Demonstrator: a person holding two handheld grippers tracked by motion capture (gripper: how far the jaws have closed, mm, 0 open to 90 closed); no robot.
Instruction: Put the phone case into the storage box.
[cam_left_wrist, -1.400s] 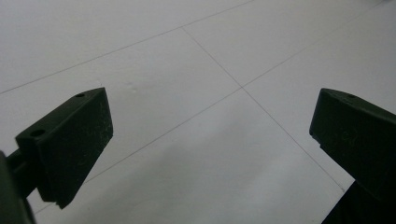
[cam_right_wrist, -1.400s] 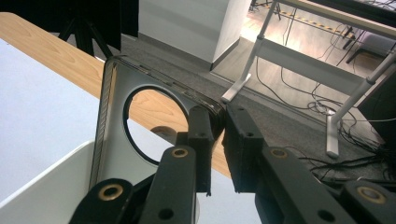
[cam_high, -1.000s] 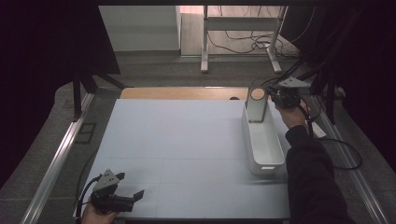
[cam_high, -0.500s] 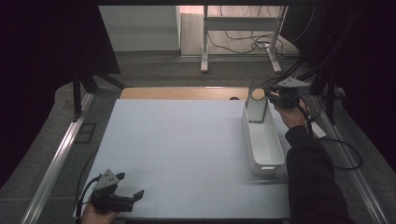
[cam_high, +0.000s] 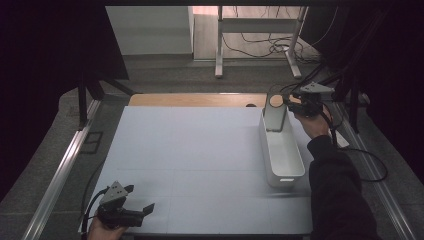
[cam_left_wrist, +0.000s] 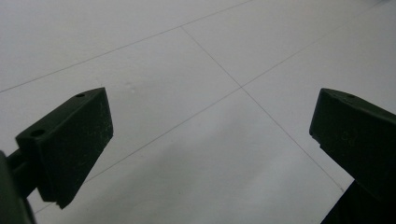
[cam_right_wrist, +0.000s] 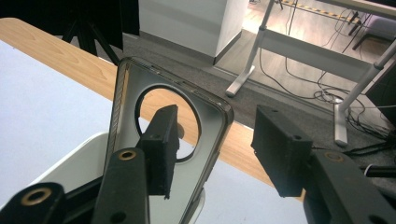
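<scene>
Nearest the person, the left gripper (cam_high: 131, 209) rests at the near left corner of the white table (cam_high: 200, 150), jaws spread wide with nothing between them. Farther off on the right stands a long white bin (cam_high: 282, 155). At its far end a clear phone case (cam_right_wrist: 159, 140) with a large round camera cut-out stands upright, leaning on the bin's end wall. The right gripper (cam_right_wrist: 215, 149) has just been opening; its jaws straddle the case, loose.
</scene>
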